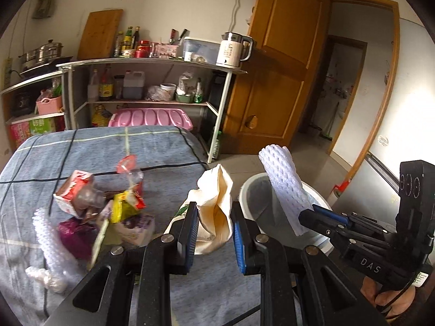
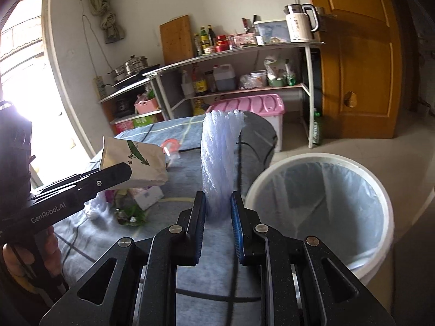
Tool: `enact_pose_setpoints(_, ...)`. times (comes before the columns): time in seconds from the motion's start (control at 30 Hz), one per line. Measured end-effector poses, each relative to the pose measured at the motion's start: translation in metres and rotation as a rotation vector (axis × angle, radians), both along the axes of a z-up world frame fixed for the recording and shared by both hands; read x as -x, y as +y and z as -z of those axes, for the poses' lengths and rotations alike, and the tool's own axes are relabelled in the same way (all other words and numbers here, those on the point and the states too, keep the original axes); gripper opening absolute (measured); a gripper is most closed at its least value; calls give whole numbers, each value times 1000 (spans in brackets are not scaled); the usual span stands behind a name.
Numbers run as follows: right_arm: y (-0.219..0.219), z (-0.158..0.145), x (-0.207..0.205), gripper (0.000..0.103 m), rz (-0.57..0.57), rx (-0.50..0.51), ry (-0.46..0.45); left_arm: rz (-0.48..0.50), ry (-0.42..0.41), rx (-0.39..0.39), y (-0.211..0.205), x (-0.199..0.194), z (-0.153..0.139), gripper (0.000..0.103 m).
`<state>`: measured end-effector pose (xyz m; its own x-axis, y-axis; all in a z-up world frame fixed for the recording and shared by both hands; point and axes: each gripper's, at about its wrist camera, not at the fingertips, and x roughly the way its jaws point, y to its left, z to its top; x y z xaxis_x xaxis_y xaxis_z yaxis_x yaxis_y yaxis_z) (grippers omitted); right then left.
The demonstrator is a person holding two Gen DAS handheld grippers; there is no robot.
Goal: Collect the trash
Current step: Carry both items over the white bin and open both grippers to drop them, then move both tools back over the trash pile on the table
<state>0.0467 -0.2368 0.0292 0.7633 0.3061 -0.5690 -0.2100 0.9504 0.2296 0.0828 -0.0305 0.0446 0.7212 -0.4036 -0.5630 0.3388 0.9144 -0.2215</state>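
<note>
My left gripper (image 1: 214, 217) is shut on a cream paper bag (image 1: 217, 198), held above the table's right edge; the bag also shows in the right wrist view (image 2: 136, 163). My right gripper (image 2: 217, 212) is shut on a white foam fruit net (image 2: 220, 152), held upright beside the white trash bin (image 2: 386, 190). In the left wrist view the foam net (image 1: 282, 187) stands over the bin (image 1: 250, 190), gripped by the right gripper (image 1: 310, 214). More trash lies on the blue checked tablecloth (image 1: 81, 146): a red-white carton (image 1: 73, 190), yellow wrapper (image 1: 122, 206), purple wrapper (image 1: 76, 231), a foam net (image 1: 51, 241).
A metal shelf rack (image 1: 152, 62) with bottles, a kettle (image 1: 233, 49) and a pink storage box (image 1: 152, 116) stands behind the table. A wooden door (image 1: 282, 68) is open at the right. The bin has a clear liner and sits on the tiled floor.
</note>
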Motion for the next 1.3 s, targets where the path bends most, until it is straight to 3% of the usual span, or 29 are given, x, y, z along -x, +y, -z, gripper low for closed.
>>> enact_pose_setpoints(0.37,-79,30,-5,19,170,51,102,174,91,6,-96,-37,30,24)
enact_pose_setpoints(0.8,-111,55,-25,21,229,119,174,195,159,-74,-146,-57,56,26)
enact_pose_setpoints(0.9,-113,59,-28,22,229,120,193,210,152,-79,-151,-56,57,41)
enact_pose_setpoints(0.93,-113,60,-29,24,236,125,194,211,154,-72,-151,-56,57,47)
enact_pose_setpoints(1.07,-113,60,-29,33,236,111,198,197,152,-69,-148,-56,55,48)
enact_pose_setpoints(1.13,-113,60,-28,50,234,111,190,191,153,-62,-143,-55,53,48)
enact_pose_setpoints(1.3,-107,54,-23,53,235,106,170,171,132,-46,-128,-45,43,48)
